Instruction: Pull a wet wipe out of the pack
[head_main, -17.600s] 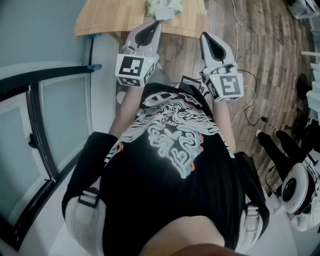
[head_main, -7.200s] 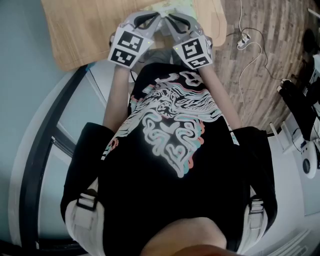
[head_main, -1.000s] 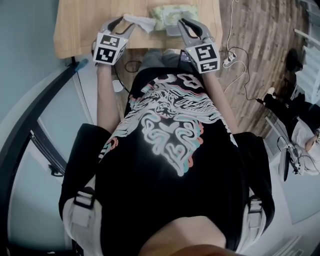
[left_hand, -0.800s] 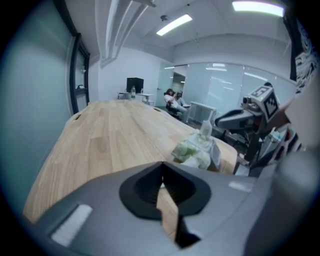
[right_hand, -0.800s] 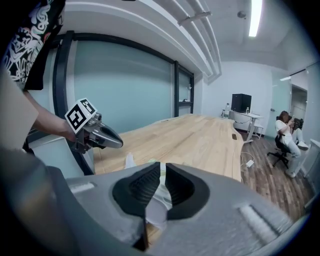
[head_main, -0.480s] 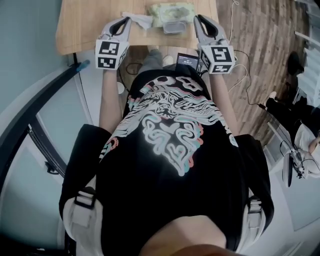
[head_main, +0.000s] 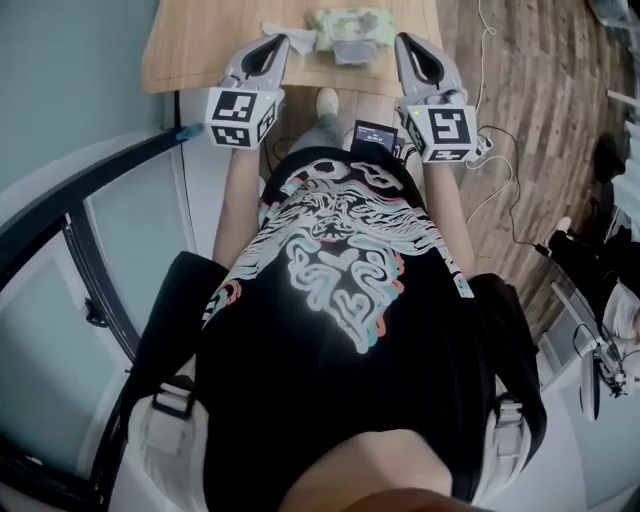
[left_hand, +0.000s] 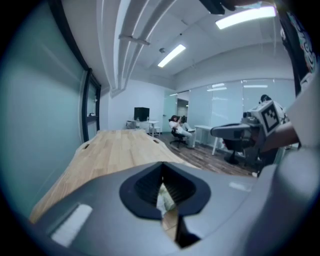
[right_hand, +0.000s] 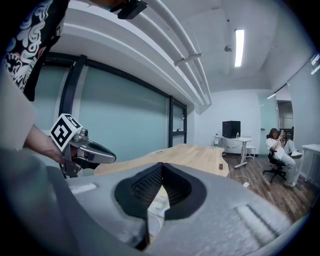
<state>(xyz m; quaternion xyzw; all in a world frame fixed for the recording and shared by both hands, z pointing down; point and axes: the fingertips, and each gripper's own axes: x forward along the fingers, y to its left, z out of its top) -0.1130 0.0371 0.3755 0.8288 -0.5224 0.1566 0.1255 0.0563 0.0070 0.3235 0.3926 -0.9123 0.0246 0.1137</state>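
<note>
The green wet wipe pack (head_main: 350, 20) lies on the wooden table (head_main: 200, 50) with its flap (head_main: 352, 50) folded toward me. A crumpled white wipe (head_main: 290, 37) rests on the table just left of the pack. My left gripper (head_main: 279, 41) hangs above the table's near edge, beside the wipe, shut and empty. My right gripper (head_main: 404, 42) is also shut and empty, right of the pack. In the left gripper view the jaws (left_hand: 161, 167) meet in a line, and so do they in the right gripper view (right_hand: 161, 167). Each gripper shows in the other's view.
A small screen device (head_main: 372, 133) sits at my waist. Cables (head_main: 495, 150) trail over the wood floor at the right. A black-framed glass partition (head_main: 100, 170) stands at the left. Desks and a seated person (right_hand: 280, 150) are far off in the room.
Both grippers have lifted off the table and drawn back toward me. The left gripper, open by the wipe a second ago, is shut now, and the wipe stays on the table.
</note>
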